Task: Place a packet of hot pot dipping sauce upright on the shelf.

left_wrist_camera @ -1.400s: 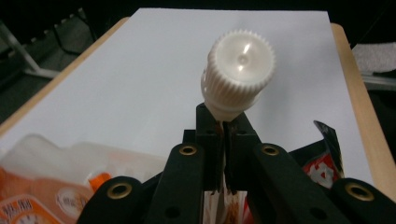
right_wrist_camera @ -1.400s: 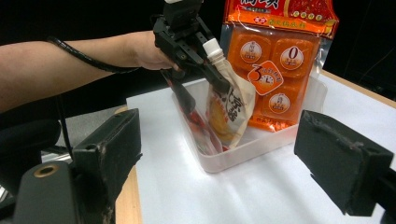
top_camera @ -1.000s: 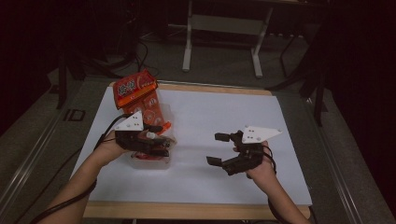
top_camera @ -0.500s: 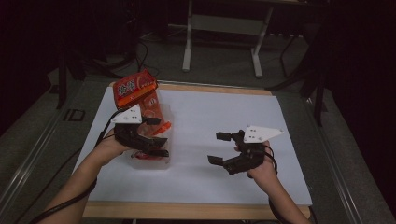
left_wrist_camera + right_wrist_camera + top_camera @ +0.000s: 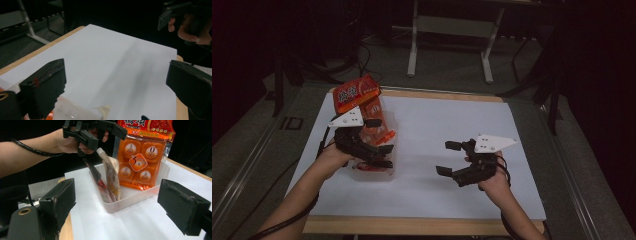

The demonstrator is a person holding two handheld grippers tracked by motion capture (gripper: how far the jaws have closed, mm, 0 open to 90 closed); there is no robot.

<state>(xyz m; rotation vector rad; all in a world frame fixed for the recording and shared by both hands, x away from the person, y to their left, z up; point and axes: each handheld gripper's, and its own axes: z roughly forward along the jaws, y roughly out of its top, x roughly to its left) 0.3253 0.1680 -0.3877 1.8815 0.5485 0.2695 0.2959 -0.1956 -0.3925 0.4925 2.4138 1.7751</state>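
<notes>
A: Two claws are in frame. State of the left claw (image 5: 374, 135)?

B: Jaws have just been opening; now spread wide, nothing between them, above the clear tray (image 5: 140, 198) at centre left of the high view.

A: Tray contents?

B: An orange packet (image 5: 140, 167) upright at its far end, a spouted pouch (image 5: 111, 178) leaning beside it.

A: Right claw (image 5: 446, 157)?

B: Open, empty, over the white worktop (image 5: 437, 125), centre right.
</notes>
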